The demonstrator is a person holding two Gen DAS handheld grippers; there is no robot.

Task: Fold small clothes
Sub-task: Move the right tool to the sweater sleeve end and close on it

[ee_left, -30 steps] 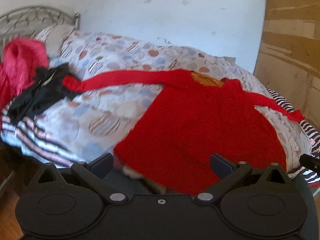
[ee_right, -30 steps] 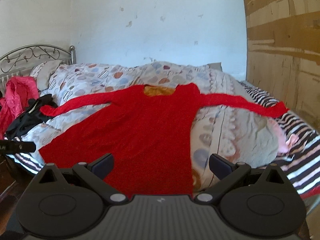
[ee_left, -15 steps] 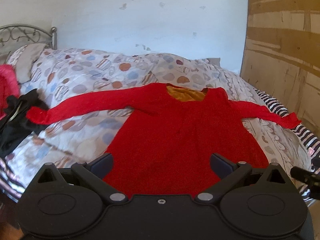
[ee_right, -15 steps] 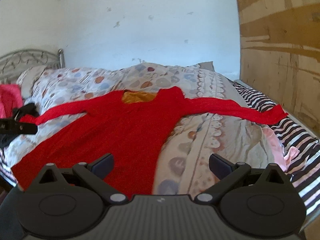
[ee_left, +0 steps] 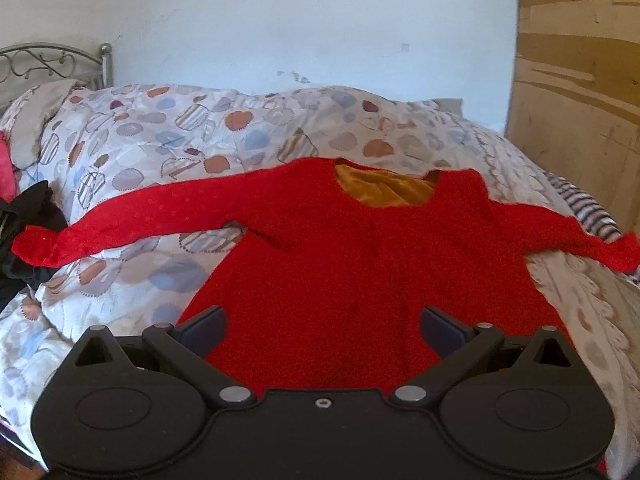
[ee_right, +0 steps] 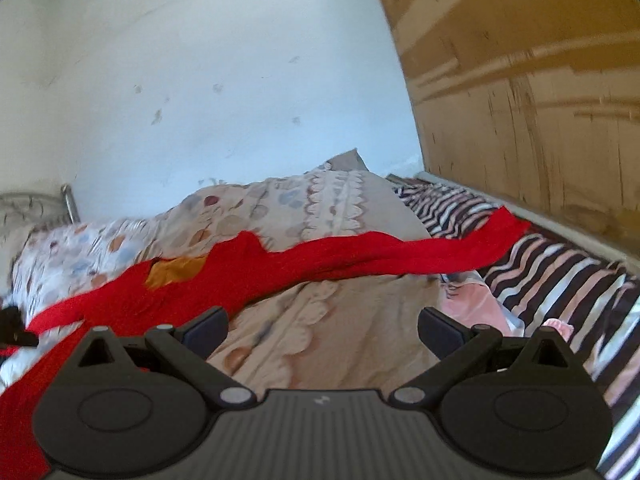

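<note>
A small red long-sleeved garment [ee_left: 340, 256] with an orange lining at the neck lies spread flat on the patterned duvet [ee_left: 160, 148], both sleeves stretched out sideways. My left gripper [ee_left: 322, 328] is open and empty, above the garment's lower hem. My right gripper [ee_right: 322, 328] is open and empty, over the duvet to the right of the garment [ee_right: 224, 276], facing its right sleeve [ee_right: 420, 250].
A black garment [ee_left: 20, 240] and a pink one lie at the bed's left edge. A metal headboard [ee_left: 52, 64] stands at the back left. A wooden panel wall [ee_right: 540, 120] runs along the right side, beside a striped sheet [ee_right: 560, 280].
My left gripper has swung to face the garment squarely. My right gripper has moved right and lower, toward the right sleeve. Both jaws stayed open.
</note>
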